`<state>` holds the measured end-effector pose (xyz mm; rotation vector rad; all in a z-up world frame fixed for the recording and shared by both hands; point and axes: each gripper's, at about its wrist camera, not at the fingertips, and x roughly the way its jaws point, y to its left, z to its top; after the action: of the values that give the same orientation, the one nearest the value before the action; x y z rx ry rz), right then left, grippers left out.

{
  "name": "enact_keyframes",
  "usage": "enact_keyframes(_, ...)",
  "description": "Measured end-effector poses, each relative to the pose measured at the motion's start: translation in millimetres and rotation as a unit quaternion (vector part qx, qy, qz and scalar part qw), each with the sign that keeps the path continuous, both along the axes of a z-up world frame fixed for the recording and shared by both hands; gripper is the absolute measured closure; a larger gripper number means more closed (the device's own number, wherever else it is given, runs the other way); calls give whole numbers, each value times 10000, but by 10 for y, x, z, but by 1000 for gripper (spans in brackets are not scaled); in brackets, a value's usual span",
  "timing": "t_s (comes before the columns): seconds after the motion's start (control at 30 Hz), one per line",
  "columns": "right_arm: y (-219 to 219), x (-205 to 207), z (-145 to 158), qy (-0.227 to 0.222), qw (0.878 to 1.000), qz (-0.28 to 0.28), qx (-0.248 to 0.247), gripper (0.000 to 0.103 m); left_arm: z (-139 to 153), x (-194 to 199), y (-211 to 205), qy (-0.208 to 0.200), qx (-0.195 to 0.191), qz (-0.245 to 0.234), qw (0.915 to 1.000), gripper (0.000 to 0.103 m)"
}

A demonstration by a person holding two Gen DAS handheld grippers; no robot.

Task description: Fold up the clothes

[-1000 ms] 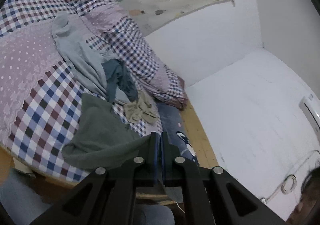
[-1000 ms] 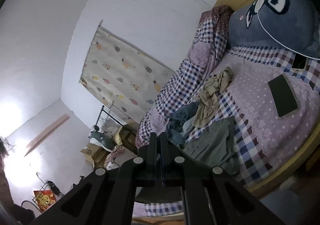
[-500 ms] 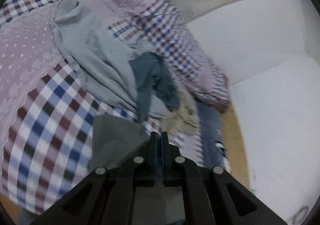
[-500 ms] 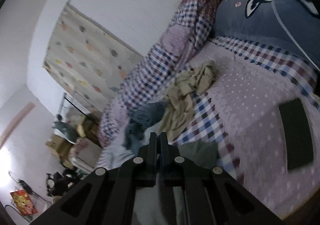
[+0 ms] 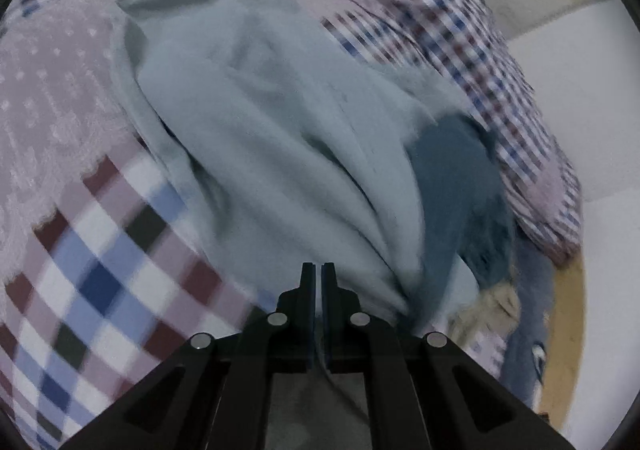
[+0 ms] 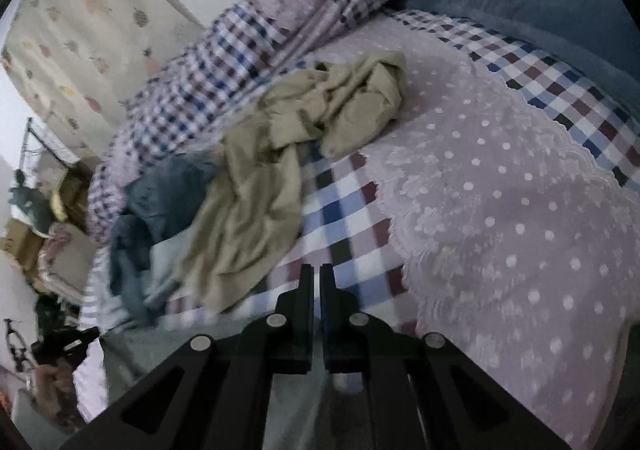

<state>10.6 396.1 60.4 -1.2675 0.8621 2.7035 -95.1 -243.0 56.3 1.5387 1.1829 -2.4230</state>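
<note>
Both claws, left (image 5: 318,270) and right (image 6: 316,270), pinch a grey-green garment (image 6: 296,398), hanging slack.

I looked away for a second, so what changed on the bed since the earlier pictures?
Both tongs, left and right, swung in close over the bed, carrying the grey-green garment along. Both stayed shut. The light blue garment and tan garment stayed put.

Ahead of you: pale garment (image 5: 260,121) blocks | Right: dotted bedspread (image 6: 500,209) free | Tan garment (image 6: 280,153) obstructs left
</note>
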Motion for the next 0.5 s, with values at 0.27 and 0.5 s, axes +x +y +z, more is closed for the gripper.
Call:
enact_keyframes(0.27, -223, 171, -54, -269, 9979, 550, 204, 90, -133, 262, 9, 307, -341, -671, 9967, 58)
enact_keyframes(0.5, -1302, 551, -21, -326, 9660, 2515, 498, 59, -278, 1148, 468, 1001, -961, -1758, 9746, 38)
